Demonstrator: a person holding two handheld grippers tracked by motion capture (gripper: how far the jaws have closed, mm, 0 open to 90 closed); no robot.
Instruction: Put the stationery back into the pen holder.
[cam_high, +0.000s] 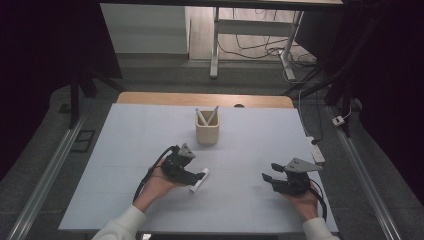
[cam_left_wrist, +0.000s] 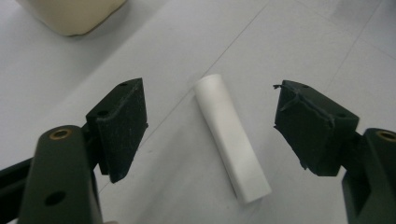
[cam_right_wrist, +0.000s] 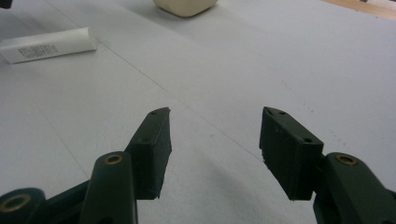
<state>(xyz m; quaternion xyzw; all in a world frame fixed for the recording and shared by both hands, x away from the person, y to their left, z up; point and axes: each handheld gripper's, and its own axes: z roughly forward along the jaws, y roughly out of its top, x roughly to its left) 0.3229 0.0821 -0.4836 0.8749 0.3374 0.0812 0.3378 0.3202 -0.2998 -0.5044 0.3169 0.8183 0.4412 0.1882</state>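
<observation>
Left gripper (cam_left_wrist: 210, 126) open, fingers straddling tube (cam_left_wrist: 232, 137) at frame centre, no grasp yet. Right gripper (cam_right_wrist: 215, 144) open, idle. Cup (cam_high: 207, 133) holds two; tube pending.

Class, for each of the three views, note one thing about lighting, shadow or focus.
High view: the table is evenly lit while the surroundings fall into darkness. Left gripper view: the white tube is fairly sharp, the cream cup soft at the edge. Right gripper view: faint shadows under the right gripper, far edge blurred.
</observation>
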